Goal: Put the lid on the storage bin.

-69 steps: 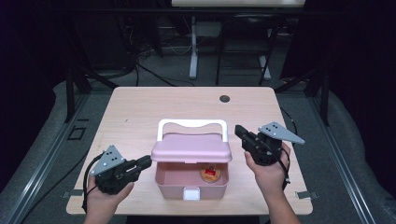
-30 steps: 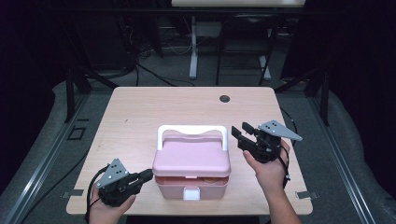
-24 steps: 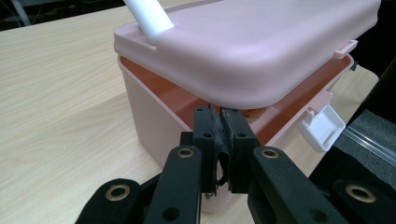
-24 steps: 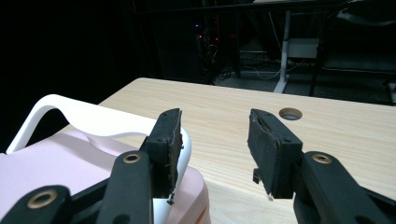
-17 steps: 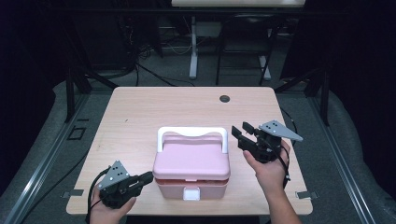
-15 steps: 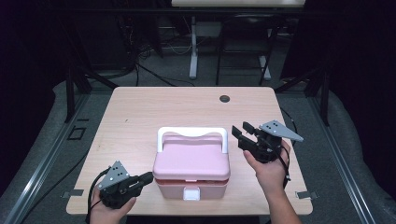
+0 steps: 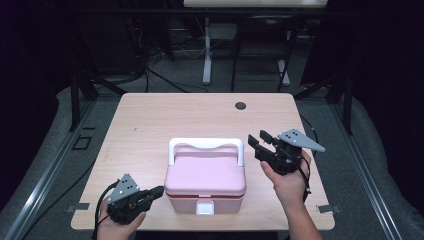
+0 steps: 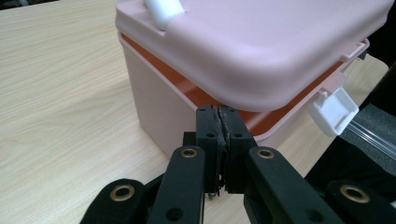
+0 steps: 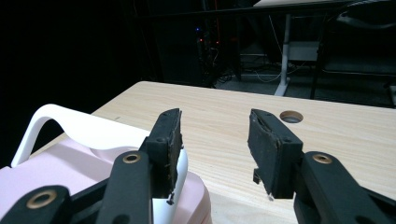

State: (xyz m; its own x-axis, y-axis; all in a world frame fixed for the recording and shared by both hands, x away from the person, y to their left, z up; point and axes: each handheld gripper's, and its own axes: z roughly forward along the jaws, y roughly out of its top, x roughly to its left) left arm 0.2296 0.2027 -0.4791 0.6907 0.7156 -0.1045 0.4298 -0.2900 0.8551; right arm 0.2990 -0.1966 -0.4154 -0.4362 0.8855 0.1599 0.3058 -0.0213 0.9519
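Pink lunch box waits, lid down but unlatched, near the front edge of the counter

The rounded pink plastic box [image 7: 205, 180] with its white hoop handle [image 7: 206, 146] looks rigid, light and smooth-sided, so the handle or the white front clasp [image 8: 333, 110] is probably the surest hold. The left gripper [image 8: 222, 122], jaws pressed together on nothing, sits beside its front corner; the right gripper [image 7: 262, 141] hovers spread and empty by the handle.

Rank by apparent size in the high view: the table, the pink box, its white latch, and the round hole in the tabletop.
1. Table
2. Pink box
3. White latch and round hole: both look small and about alike, so I leave them unranked.
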